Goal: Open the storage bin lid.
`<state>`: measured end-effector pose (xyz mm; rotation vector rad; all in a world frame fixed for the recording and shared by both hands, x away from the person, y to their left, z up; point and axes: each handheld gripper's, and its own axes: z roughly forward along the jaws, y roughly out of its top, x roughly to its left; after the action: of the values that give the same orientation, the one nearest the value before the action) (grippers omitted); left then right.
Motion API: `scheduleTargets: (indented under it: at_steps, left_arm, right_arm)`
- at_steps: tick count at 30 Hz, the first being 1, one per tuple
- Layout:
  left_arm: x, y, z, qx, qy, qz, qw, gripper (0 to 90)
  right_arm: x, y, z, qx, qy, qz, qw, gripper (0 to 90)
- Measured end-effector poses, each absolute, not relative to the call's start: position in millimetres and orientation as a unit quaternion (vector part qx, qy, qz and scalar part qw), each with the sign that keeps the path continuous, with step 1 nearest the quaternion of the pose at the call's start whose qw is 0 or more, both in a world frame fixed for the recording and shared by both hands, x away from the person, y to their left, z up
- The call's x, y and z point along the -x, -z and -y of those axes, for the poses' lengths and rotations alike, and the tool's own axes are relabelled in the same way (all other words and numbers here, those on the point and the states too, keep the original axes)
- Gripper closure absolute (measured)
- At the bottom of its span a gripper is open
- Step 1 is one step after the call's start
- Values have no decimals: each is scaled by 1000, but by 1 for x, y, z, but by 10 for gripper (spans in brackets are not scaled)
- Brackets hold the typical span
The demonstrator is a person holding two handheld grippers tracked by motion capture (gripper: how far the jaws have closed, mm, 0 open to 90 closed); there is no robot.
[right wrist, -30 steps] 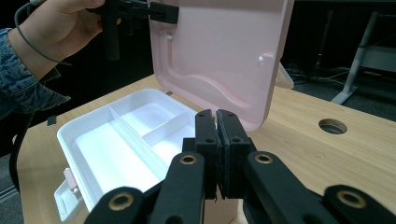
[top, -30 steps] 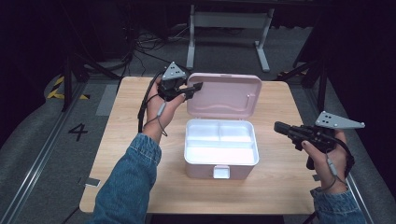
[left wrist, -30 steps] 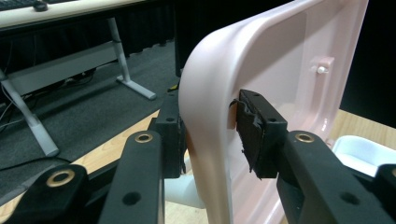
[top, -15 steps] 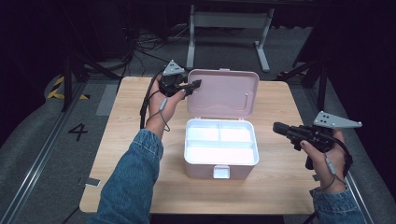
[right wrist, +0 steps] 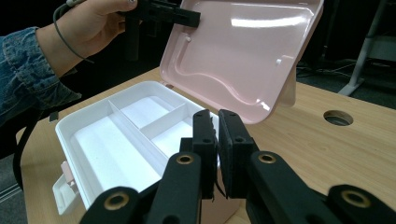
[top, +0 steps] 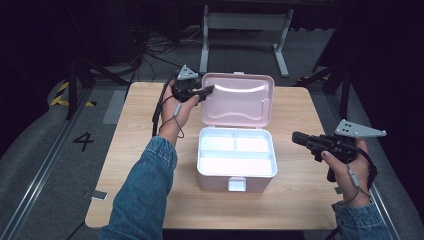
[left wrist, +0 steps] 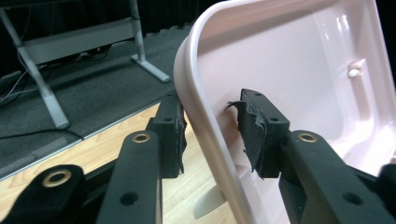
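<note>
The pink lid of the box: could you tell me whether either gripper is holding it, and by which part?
The left gripper holds the pink lid by its side rim, one pad on each face. The right gripper holds nothing.

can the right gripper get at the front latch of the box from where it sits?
Probably yes. The right gripper hangs off the box's right side, touching nothing, fingers shut and empty. The latch faces bare tabletop, and the left gripper is back on the lid.

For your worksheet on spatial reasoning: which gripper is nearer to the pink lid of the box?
Left. The left gripper has its jaws astride the pink lid's side edge. The right gripper hangs apart, off to the side of the white tray, jaws nearly together.
</note>
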<state>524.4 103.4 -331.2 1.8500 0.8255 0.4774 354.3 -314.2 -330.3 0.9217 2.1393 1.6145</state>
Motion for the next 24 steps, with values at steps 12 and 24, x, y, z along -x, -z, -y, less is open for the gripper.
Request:
scheduleTargets:
  at_steps: [12, 24]
  left_arm:
    - [-534, 342, -104, -771, -186, -365, 488, 662]
    - [-543, 353, -103, -773, -174, -379, 478, 646]
  right_arm:
    - [-354, 331, 315, -321, -561, -747, 152, 860]
    - [-356, 335, 317, -326, -558, -748, 151, 860]
